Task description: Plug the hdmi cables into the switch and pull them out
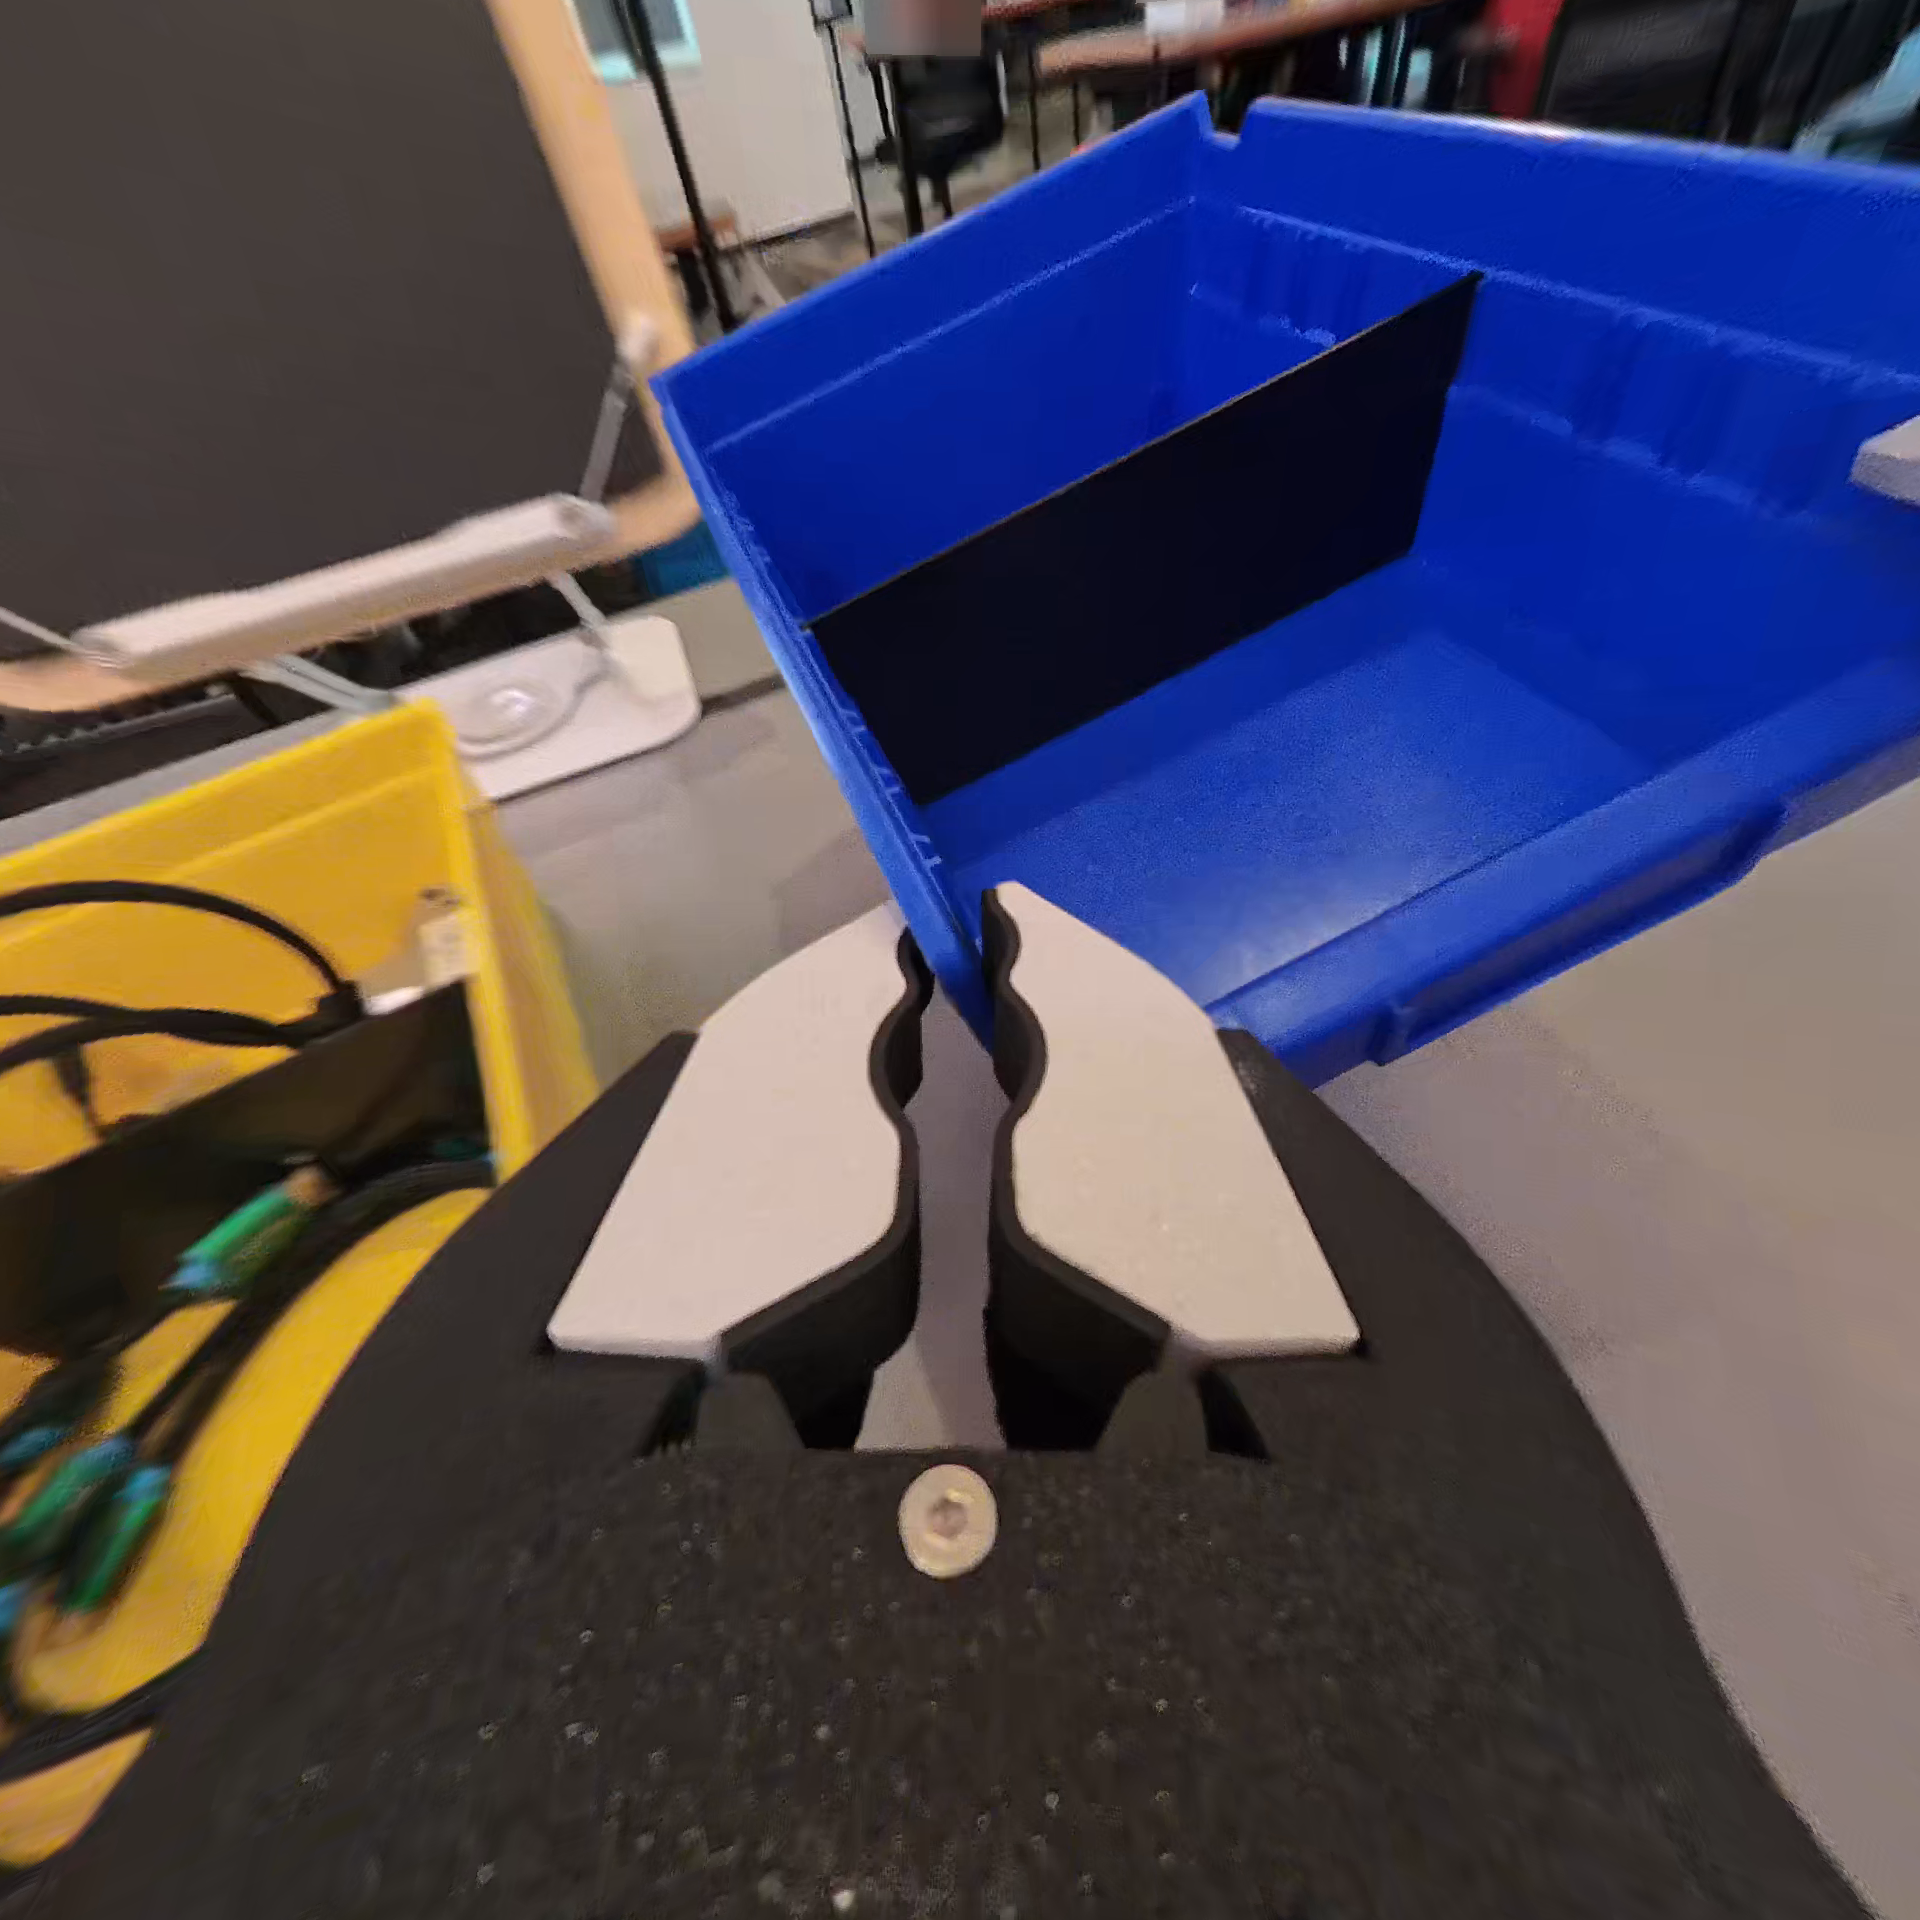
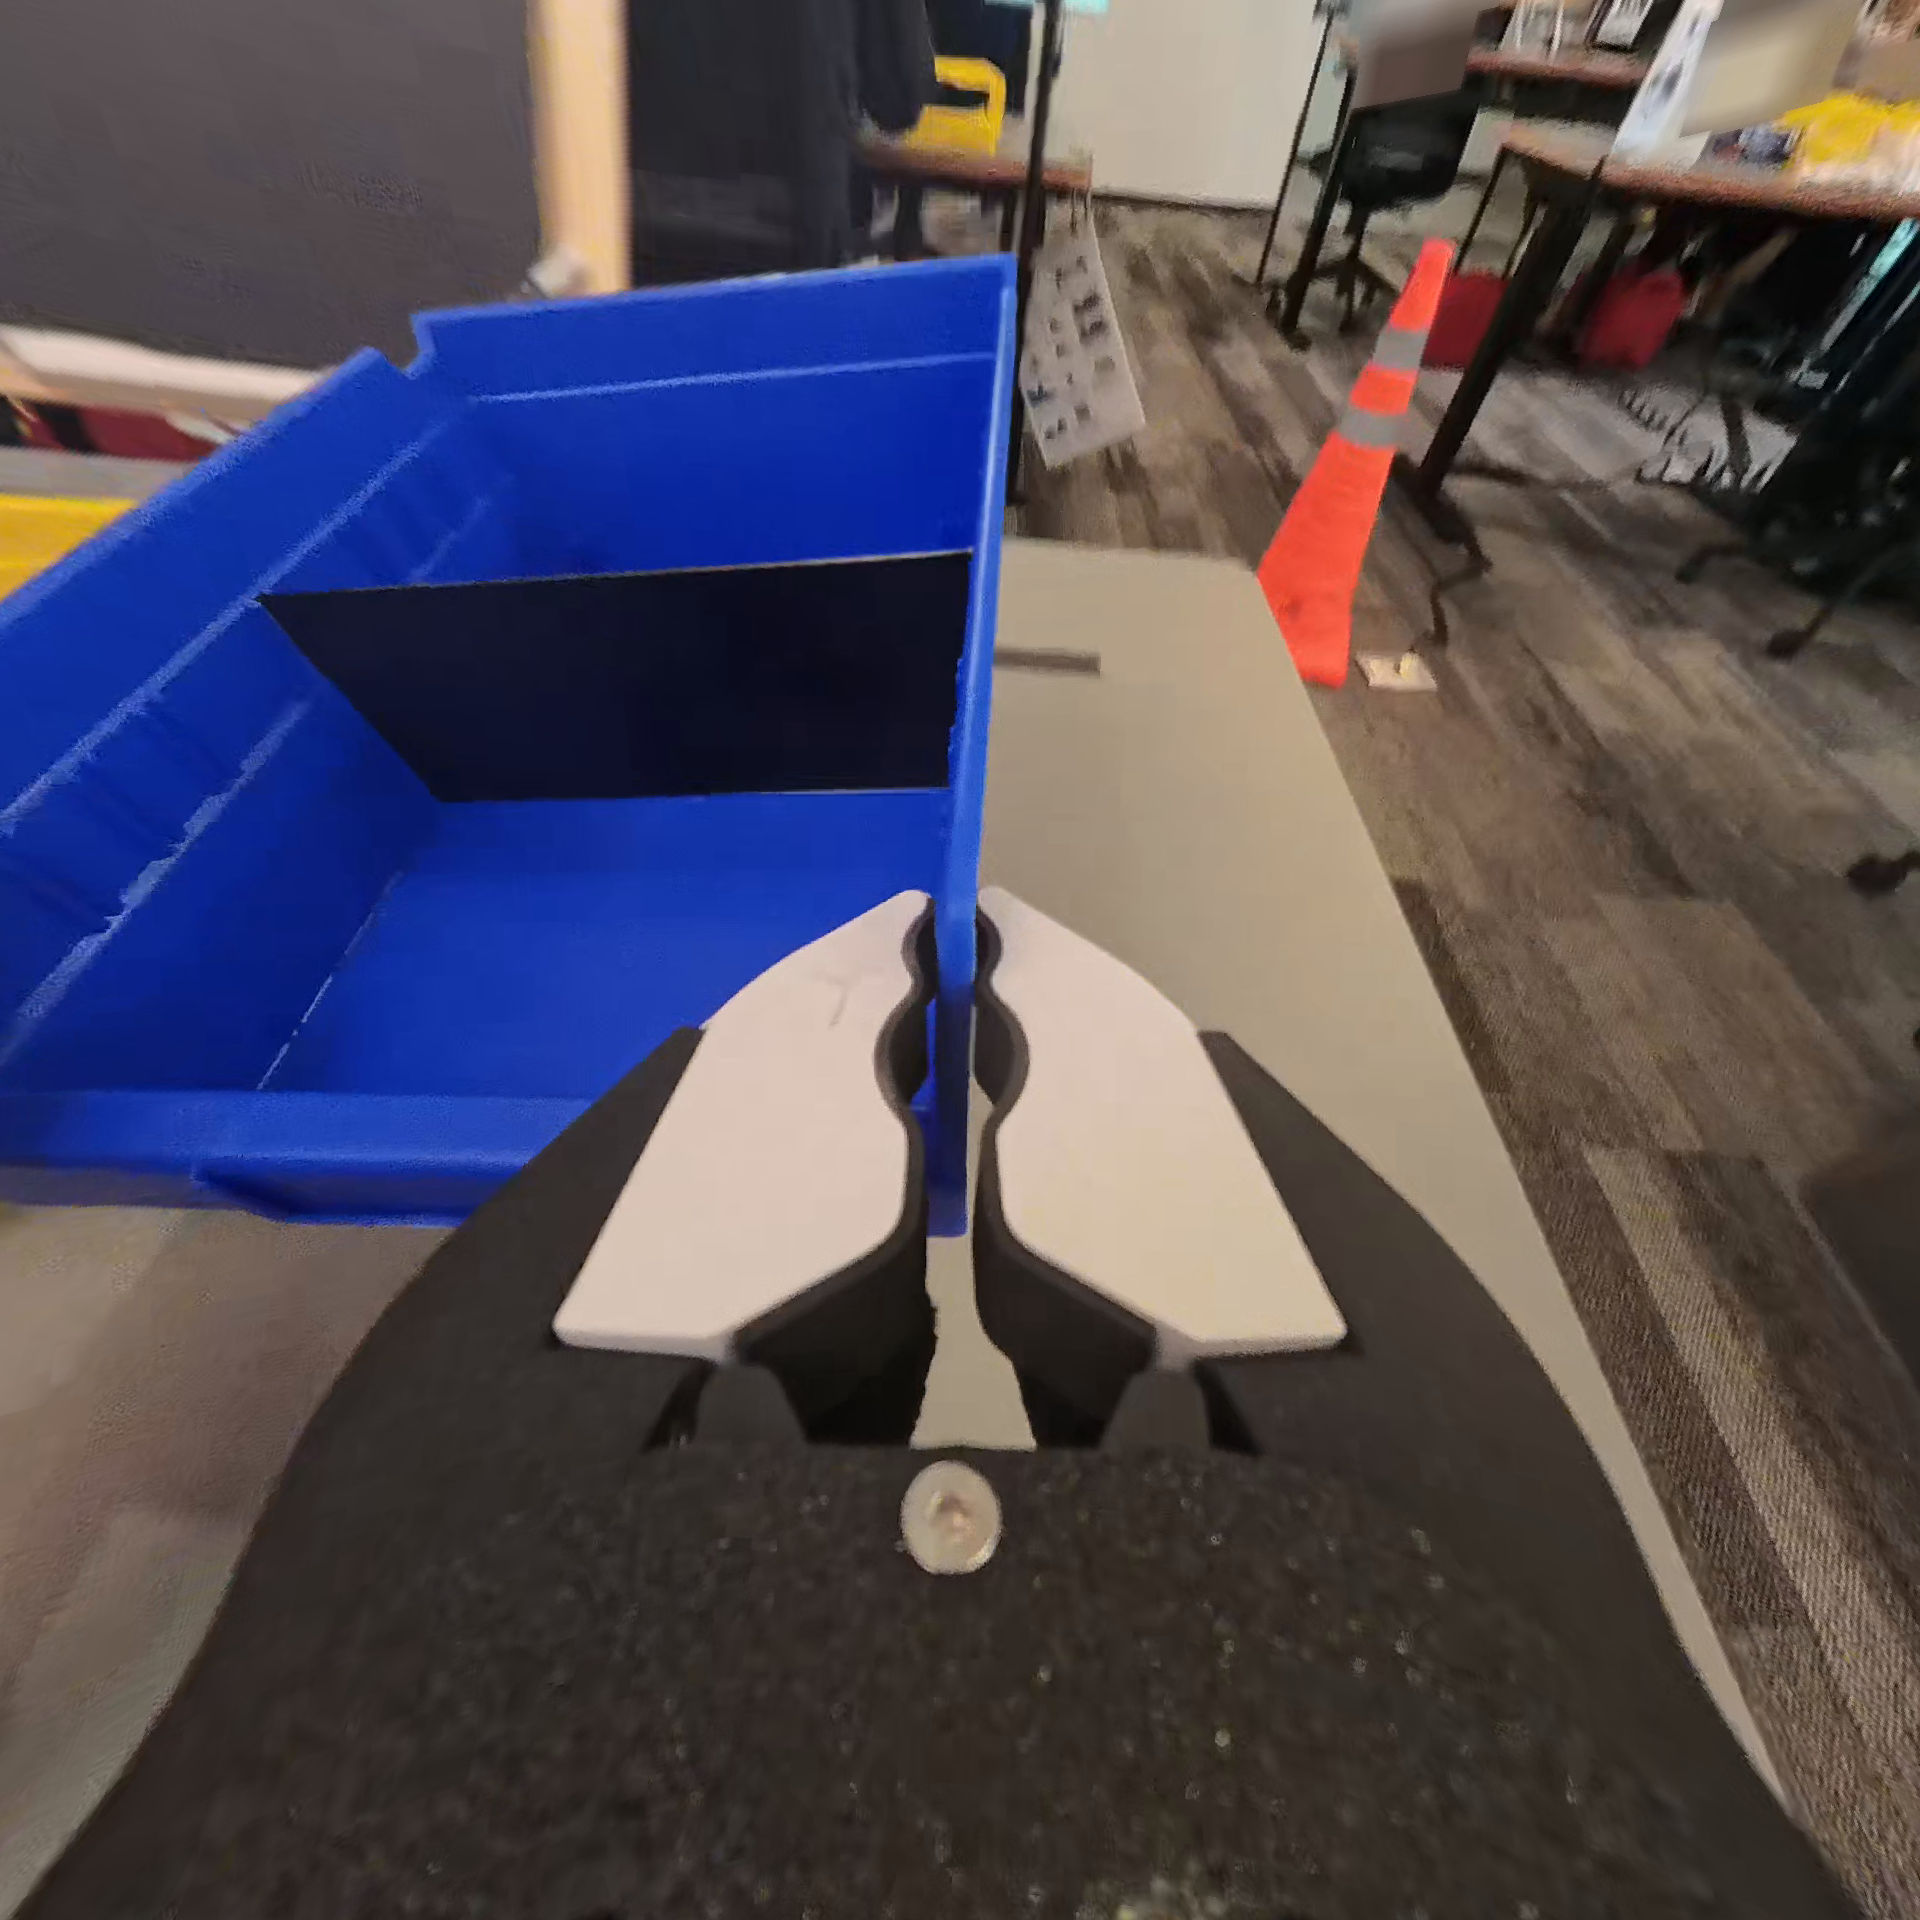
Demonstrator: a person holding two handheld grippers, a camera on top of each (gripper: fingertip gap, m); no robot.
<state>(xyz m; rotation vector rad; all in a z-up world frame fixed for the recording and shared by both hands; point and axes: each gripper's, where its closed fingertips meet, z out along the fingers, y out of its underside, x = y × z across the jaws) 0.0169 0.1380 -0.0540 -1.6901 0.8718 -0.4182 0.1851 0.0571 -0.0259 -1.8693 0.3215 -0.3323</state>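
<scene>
An empty blue bin (image 1: pixel 935 312) with a black divider (image 1: pixel 1143 540) sits tilted over the grey table. My left gripper (image 1: pixel 956 940) is shut on the bin's left wall near the front corner. My right gripper (image 2: pixel 956 920) is shut on the bin's (image 2: pixel 623 914) right wall; the tip of one of its fingers shows at the right edge of the left wrist view (image 1: pixel 1891 468). Black cables with green-ended plugs (image 1: pixel 208 1247) lie in a yellow bin (image 1: pixel 312 831) to the left. I see no switch.
The grey table (image 2: pixel 1143 779) ends just right of the blue bin, with floor beyond. An orange cone (image 2: pixel 1351 468) stands on the floor past the table. A white stand base (image 1: pixel 582 707) and a dark panel are behind the yellow bin.
</scene>
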